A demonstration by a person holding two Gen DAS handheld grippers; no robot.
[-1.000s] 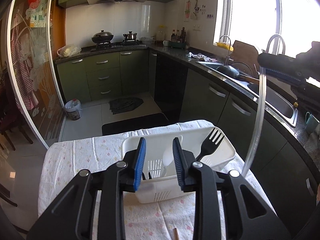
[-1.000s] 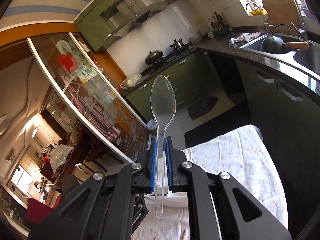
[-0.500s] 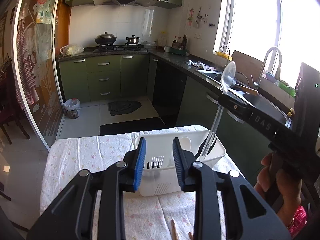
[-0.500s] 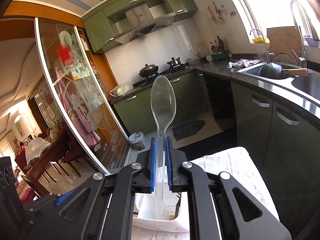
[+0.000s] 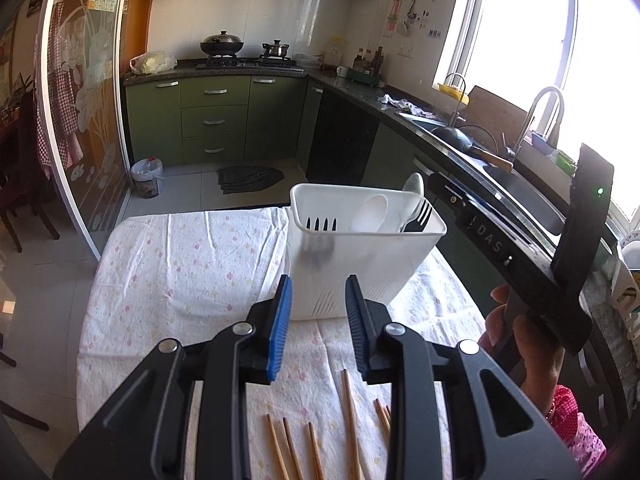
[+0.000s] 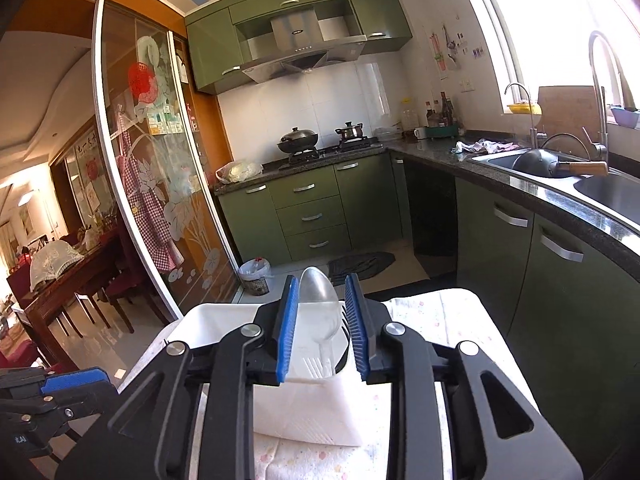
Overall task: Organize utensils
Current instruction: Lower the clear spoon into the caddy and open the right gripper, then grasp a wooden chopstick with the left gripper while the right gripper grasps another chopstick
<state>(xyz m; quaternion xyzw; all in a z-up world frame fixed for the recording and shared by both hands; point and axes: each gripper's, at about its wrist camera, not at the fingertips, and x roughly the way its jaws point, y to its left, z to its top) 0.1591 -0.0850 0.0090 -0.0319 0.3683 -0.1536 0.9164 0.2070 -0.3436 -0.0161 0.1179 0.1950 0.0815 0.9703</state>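
Right hand-held gripper point(image 6: 322, 328) hanging with jaws apart around the clear spoon point(image 6: 320, 300) – spoon standing in the white caddy point(image 5: 360, 264) on the desk point(image 5: 192, 264), left hand-held gripper point(image 5: 316, 328) gaping empty, chopsticks point(image 5: 350, 420) lying beneath it.
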